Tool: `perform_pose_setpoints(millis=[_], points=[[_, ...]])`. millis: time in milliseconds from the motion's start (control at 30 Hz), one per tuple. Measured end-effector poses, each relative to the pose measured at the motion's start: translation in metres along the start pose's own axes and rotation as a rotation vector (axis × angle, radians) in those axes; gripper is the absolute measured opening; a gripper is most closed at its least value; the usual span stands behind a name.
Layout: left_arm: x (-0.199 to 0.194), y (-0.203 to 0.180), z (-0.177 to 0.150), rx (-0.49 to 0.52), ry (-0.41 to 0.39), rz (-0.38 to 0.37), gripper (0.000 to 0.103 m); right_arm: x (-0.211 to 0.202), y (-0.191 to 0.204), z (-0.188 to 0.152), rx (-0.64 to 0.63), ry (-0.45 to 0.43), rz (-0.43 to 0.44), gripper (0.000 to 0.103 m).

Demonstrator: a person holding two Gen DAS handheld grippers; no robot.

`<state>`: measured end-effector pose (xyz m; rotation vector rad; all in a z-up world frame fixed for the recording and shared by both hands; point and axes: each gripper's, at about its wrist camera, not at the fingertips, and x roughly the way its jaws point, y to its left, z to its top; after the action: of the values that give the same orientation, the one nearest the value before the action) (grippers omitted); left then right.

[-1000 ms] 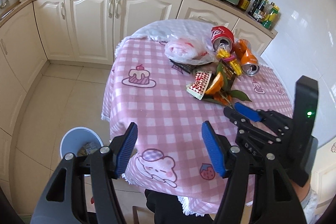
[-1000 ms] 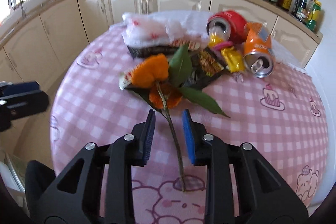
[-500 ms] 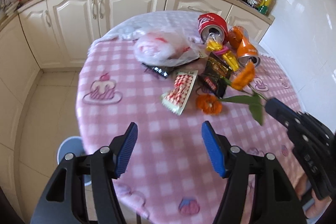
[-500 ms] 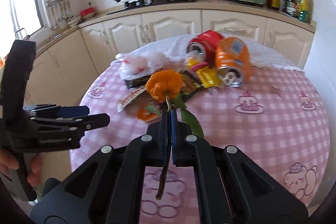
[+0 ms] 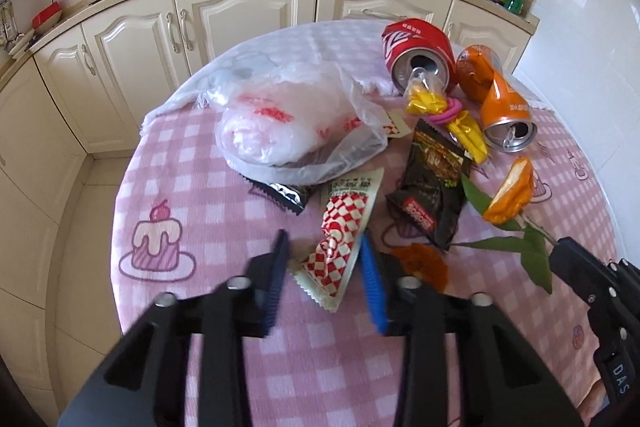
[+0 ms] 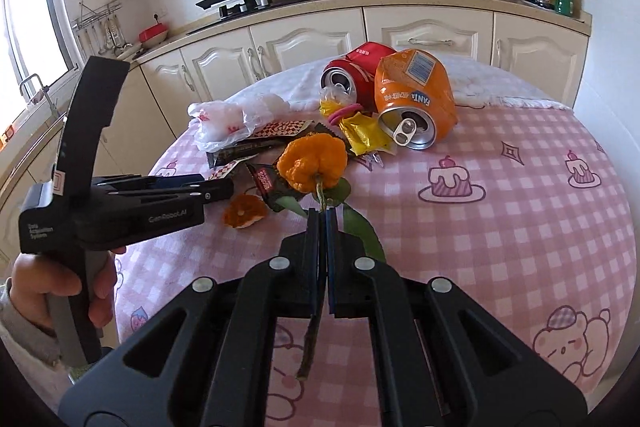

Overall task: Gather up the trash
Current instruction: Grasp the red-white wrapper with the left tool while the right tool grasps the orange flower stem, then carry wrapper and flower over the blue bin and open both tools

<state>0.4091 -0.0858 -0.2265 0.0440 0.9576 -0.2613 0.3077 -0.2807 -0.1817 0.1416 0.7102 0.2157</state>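
- The right gripper (image 6: 322,227) is clenched on the thin woody stem of an orange flower (image 6: 313,167); the ruffled bloom stands above the black fingers, smooth green leaves splay beside them, and the stem's cut end hangs below.
- The left gripper (image 5: 324,267) is released, its ribbed blue pads (image 5: 372,287) spread on either side of the near end of a flat red-and-white checkered wrapper (image 5: 344,231) lying on the table.
- A detached, crumpled orange flower head (image 6: 243,213) lies on the pink gingham tablecloth (image 6: 520,227), near the left gripper's tips.
- A glossy black snack packet (image 5: 434,187) lies just right of the checkered wrapper.
- A translucent, wrinkled plastic bag (image 5: 296,123) bulges farther back, over a serrated black wrapper (image 5: 282,193).
- Yellow crinkled wrappers (image 5: 468,131), looped by a pink band, spill from the pile.
- A dented orange Fanta can (image 6: 416,103) and a red cola can (image 6: 352,73) lie on their sides at the far edge, mouths open towards the cameras.
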Motion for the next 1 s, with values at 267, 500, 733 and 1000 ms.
perform_pose_setpoints(millis=[267, 500, 733, 1000], points=[[-0.022, 0.007, -0.015, -0.062, -0.01, -0.118, 0.015, -0.015, 0.017, 0.005, -0.021, -0.038, 0.014, 0.004], [-0.063, 0.017, -0.037, -0.089, -0.053, -0.18, 0.011, -0.037, 0.049, 0.008, -0.055, -0.073, 0.038, 0.004], [-0.111, 0.057, -0.057, -0.148, -0.125, -0.197, 0.011, -0.047, 0.101, 0.012, -0.116, -0.088, 0.086, 0.004], [-0.149, 0.146, -0.1, -0.263, -0.162, -0.061, 0.011, -0.018, 0.192, 0.008, -0.216, -0.039, 0.215, 0.004]])
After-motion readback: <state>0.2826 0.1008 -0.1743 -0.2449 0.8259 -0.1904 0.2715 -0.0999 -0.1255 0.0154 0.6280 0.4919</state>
